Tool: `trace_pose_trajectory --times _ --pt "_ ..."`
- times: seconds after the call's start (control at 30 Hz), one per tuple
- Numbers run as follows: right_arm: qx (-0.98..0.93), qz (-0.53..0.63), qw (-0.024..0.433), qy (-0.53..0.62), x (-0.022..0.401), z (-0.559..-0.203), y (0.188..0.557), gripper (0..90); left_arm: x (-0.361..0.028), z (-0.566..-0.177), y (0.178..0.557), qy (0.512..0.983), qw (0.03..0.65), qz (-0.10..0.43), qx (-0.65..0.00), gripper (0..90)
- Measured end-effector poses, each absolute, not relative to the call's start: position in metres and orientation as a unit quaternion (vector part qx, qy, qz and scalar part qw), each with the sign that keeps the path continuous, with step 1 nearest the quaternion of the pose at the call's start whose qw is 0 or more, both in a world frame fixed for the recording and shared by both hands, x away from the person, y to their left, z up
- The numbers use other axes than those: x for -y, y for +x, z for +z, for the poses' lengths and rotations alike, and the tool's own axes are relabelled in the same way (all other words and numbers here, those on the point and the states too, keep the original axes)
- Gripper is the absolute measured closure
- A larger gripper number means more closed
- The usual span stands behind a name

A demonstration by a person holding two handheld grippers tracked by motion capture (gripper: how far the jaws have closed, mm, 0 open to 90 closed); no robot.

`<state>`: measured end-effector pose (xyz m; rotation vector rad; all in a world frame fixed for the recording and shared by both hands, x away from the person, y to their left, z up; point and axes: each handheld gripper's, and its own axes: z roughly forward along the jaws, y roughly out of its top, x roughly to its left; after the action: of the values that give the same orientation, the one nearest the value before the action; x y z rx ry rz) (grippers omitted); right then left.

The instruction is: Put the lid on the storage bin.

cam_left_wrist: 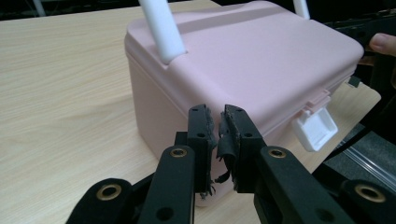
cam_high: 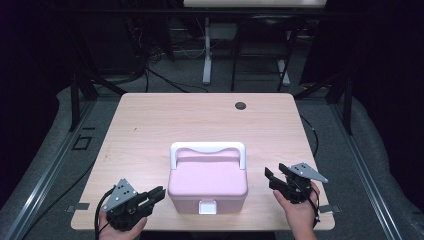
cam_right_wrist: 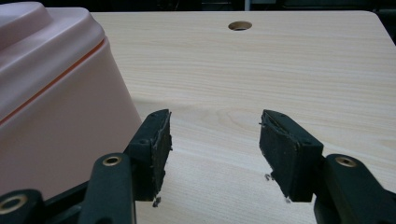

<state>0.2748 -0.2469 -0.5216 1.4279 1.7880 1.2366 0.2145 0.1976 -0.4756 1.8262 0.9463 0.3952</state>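
A pink lidded box [cam_high: 207,182] with a white handle [cam_high: 207,147] folded toward the back and a white front latch [cam_high: 207,206] stands near the table's front edge. My left gripper [cam_high: 161,192] lies just left of the box, pointing at its side. In the left gripper view its jaws [cam_left_wrist: 217,114] are nearly together with nothing held, a frayed pad strip hanging between them, close to the box [cam_left_wrist: 261,51] corner beside the latch [cam_left_wrist: 315,128]. My right gripper [cam_high: 275,171] is off the box's right side. Its jaws [cam_right_wrist: 215,126] stand open over bare wood, the box [cam_right_wrist: 42,93] at their left.
The light wooden table [cam_high: 200,120] has a round cable hole [cam_high: 240,105] at the back, also in the right gripper view as the cable hole [cam_right_wrist: 240,25]. Beyond the table are desk legs and cables on a grey floor. A fingertip [cam_left_wrist: 383,43] is past the box.
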Motion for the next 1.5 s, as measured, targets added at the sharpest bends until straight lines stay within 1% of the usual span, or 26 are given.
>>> trace_pose_trajectory --times 0.23,0.43,0.63,0.87,0.97,1.07,1.23,1.27,1.5 --pt "-0.664 0.457 0.267 0.528 0.247 -0.522 0.275 43.3 -0.205 -0.472 0.225 0.745 0.504 0.173 -0.402 74.7" --pt "-0.664 0.456 0.267 0.528 0.247 -0.522 0.275 43.3 -0.208 -0.469 0.238 0.737 0.505 0.182 -0.411 65.2" --pt "-0.663 0.456 0.266 0.531 0.249 -0.522 0.276 43.3 -0.213 -0.468 0.257 0.729 0.502 0.191 -0.424 57.9" --pt "-0.663 0.454 0.268 0.532 0.249 -0.523 0.277 43.3 -0.219 -0.472 0.276 0.726 0.498 0.186 -0.437 56.1" --pt "-0.665 0.452 0.269 0.530 0.249 -0.525 0.278 43.3 -0.221 -0.478 0.284 0.717 0.499 0.190 -0.447 56.1" --pt "-0.667 0.452 0.270 0.528 0.249 -0.525 0.278 43.4 -0.224 -0.487 0.290 0.719 0.491 0.192 -0.453 55.7" --pt "-0.671 0.440 0.285 0.525 0.250 -0.527 0.279 43.7 -0.228 -0.503 0.294 0.721 0.475 0.206 -0.461 52.2" --pt "-0.672 0.436 0.287 0.525 0.251 -0.529 0.280 43.8 -0.229 -0.505 0.295 0.723 0.473 0.202 -0.462 51.2" --pt "-0.678 0.429 0.281 0.527 0.250 -0.535 0.282 44.1 -0.235 -0.516 0.297 0.725 0.465 0.206 -0.465 49.4"
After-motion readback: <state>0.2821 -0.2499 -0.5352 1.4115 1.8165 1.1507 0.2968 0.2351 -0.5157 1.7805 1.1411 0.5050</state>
